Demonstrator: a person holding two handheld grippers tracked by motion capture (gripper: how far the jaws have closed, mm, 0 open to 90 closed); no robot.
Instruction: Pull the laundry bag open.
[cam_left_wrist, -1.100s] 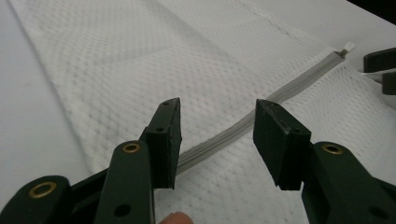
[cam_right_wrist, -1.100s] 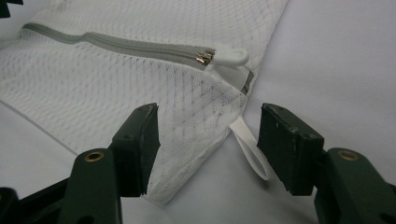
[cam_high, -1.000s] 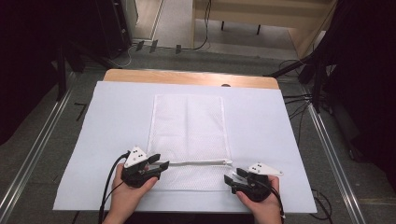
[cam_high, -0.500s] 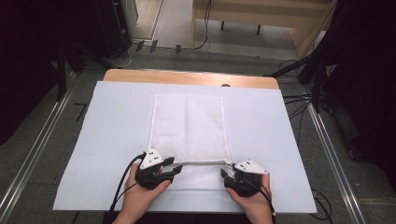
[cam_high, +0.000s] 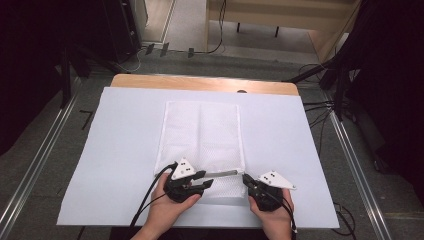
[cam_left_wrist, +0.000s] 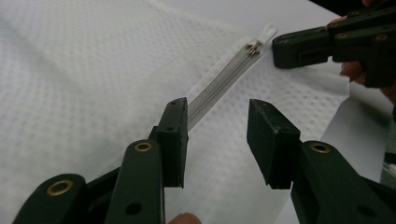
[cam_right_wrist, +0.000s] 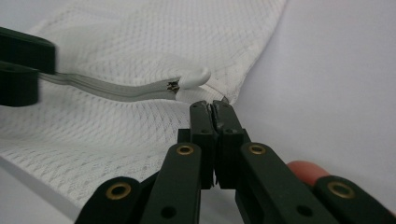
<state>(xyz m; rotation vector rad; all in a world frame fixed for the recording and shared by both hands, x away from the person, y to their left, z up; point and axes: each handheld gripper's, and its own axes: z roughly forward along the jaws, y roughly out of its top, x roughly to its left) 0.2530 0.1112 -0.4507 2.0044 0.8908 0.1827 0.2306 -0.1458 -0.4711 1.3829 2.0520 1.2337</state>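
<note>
**High view: two grippers at the zipper of a mesh bag**

High view. A white mesh bag (cam_high: 202, 132) lies flat on a white sheet (cam_high: 125, 150) in the middle of the table (cam_high: 200, 82). Its long axis runs from the table's near edge toward the far edge. The zipper (cam_high: 222, 174) crosses the bag's near end, parallel to the near edge. The left gripper (cam_high: 202, 181) sits over the zipper's left part. The right gripper (cam_high: 246, 179) sits at the bag's near right corner.

Left gripper view. The jaws stand at a middling gap and have just been closing. Mesh lies between them but neither pad presses on it. The zipper tape runs up past one jaw to the white pull tab (cam_left_wrist: 268, 32), which points away, toward the right gripper.

Right gripper view. The jaws are fully together at the bag's hem, just below the pull tab. They seem to pinch the hem fabric, though the pinch itself is hard to make out. The slider sits at this end of the zipper, and the tab points toward the bag's right edge.

The step looks like steadying the bag to work the zipper. To do it well, the right pinch should stay firm and low so the hem stays taut. The left jaws should close squarely on the fabric beside the teeth, and any pull should then run straight along the zipper line, not across it.
</note>
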